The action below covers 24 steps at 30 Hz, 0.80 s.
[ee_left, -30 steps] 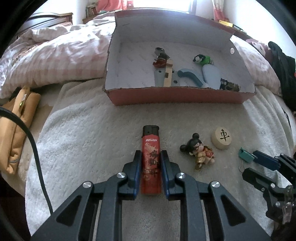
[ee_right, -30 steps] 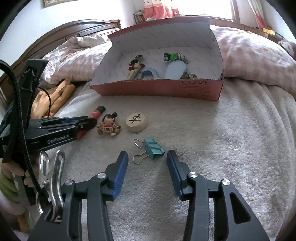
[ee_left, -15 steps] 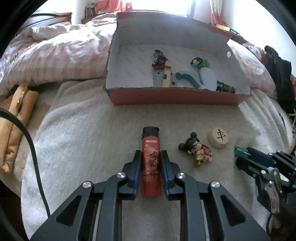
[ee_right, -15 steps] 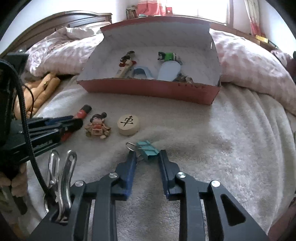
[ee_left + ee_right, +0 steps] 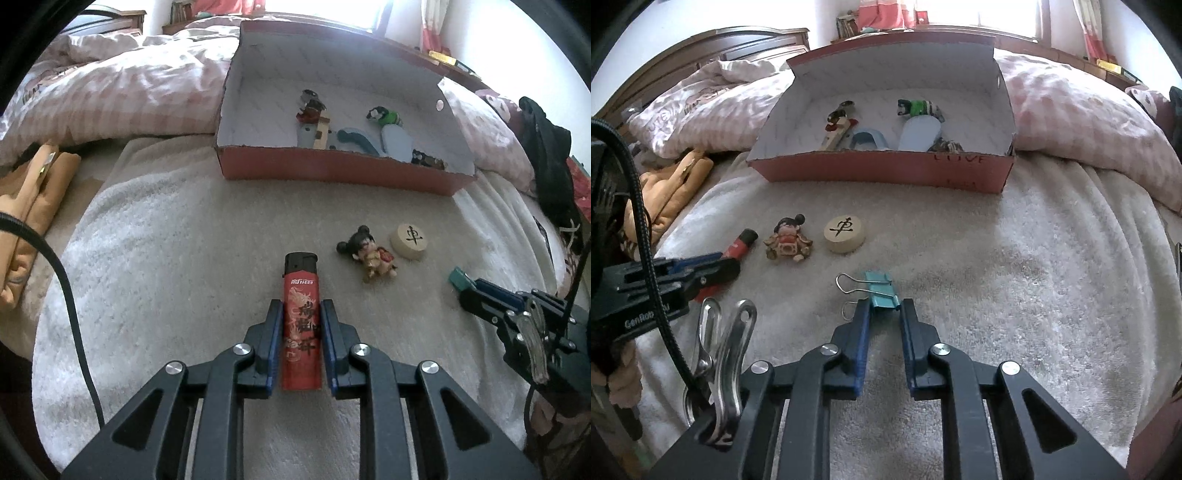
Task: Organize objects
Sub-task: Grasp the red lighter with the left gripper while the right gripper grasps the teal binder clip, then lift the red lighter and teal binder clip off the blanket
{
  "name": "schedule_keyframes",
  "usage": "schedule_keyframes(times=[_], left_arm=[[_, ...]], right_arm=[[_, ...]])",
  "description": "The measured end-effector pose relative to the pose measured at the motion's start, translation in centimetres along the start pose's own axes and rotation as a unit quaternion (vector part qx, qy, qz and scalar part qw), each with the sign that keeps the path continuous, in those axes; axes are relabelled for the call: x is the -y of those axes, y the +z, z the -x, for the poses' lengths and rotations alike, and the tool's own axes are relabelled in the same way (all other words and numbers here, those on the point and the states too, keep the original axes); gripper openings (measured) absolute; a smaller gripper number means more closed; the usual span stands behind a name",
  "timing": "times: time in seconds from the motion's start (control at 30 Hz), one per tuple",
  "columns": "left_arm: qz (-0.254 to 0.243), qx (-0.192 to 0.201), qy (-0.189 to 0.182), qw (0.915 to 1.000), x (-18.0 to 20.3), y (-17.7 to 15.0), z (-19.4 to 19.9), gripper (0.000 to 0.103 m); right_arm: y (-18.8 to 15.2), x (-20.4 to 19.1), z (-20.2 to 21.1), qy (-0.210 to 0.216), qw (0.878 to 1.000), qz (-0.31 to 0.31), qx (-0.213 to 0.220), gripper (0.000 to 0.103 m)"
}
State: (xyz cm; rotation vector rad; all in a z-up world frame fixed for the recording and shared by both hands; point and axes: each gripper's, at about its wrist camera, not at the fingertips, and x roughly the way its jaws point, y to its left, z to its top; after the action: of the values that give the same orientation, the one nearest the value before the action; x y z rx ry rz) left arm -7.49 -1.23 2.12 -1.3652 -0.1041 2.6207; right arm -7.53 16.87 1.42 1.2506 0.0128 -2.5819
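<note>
Two-handed pick-up stage, read outward from you toward the box.

Nearest: your left hand-held gripper (image 5: 301,314) pinches the red lighter (image 5: 301,325) along its body, black cap pointing at the box (image 5: 332,171). Your right hand-held gripper (image 5: 882,310) has just been closing and now pinches the teal clip (image 5: 881,291) at its near edge; the clip's wire loops stick out to the left, free of the pads.

Between the lighter and the box: the doll (image 5: 371,254) and, just beside it on the side away from the lighter, the wooden disc (image 5: 410,240) with a black character. Both lie loose on the towel (image 5: 184,240), well short of the box.

Farthest: the open red box, already holding several small items.

Step in hand, as judged: both grasps are made and the carry has not begun. The next move calls for lifting each piece clear of the towel, passing over the box's near wall, and releasing onto bare floor inside. The clip is held by little more than its edge, so it may twist or slip.

Hard to read: the box's near wall cuts off the items closest to it; what most of them are cannot be told. The lighter's underside and the clip's far jaw are hidden.
</note>
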Motion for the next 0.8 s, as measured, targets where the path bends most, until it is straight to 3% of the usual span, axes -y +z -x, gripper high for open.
schedule_keyframes(times=[0.8], left_arm=[[0.012, 0.027, -0.011, 0.9995, 0.2, 1.4, 2.4, 0.019]], right_arm=[[1.1, -0.1, 1.3, 0.044, 0.999, -0.007, 0.024, 0.017]])
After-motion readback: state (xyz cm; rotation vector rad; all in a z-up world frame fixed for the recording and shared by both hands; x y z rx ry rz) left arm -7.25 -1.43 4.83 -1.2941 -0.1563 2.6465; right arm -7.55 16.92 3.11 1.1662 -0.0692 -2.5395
